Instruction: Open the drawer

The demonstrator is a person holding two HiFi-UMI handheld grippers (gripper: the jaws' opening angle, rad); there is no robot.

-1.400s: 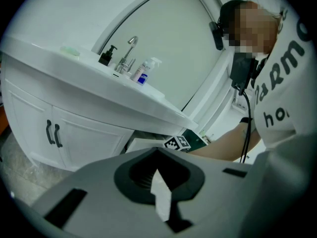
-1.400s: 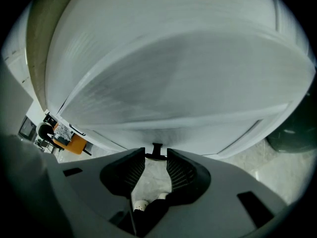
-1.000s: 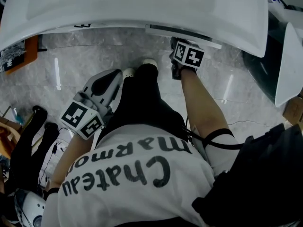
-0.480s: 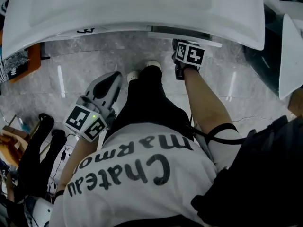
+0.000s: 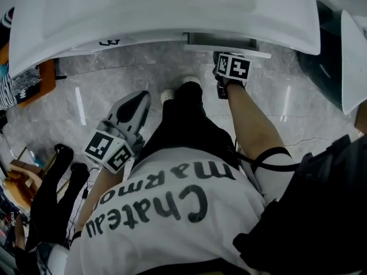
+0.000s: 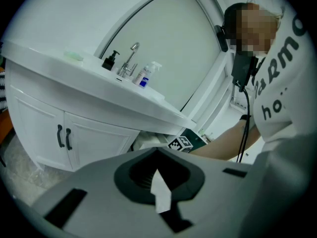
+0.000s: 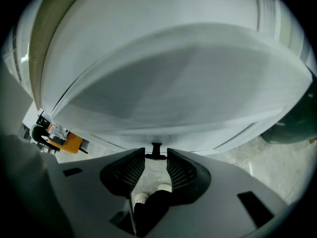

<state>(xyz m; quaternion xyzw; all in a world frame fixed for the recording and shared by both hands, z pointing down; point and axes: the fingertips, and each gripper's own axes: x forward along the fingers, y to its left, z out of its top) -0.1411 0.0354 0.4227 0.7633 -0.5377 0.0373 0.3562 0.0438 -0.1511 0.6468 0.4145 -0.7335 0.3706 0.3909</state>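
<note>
A white drawer (image 5: 226,40) under the vanity countertop (image 5: 172,10) stands slightly pulled out, with a grey strip of its inside showing. My right gripper (image 5: 222,55) is at its front, jaws mostly hidden by the marker cube (image 5: 232,66). In the right gripper view the black drawer handle (image 7: 156,149) fills the gap between the tips of my right gripper (image 7: 156,153), which is shut on it. My left gripper (image 5: 141,98) hangs low beside the person's leg, away from the vanity. It is shut with nothing in it, as the left gripper (image 6: 157,150) view also shows.
Left of the drawer is a pair of cabinet doors with black handles (image 6: 62,137). A faucet (image 6: 131,58), a soap bottle (image 6: 110,61) and a spray bottle (image 6: 147,75) stand on the countertop. The person's shoes (image 5: 182,88) are on marble floor under the drawer. An orange stool (image 5: 40,76) stands left.
The grey strip of the drawer's inside looks a little wider than before. The left gripper has drifted slightly. The right gripper stays at the drawer front.
</note>
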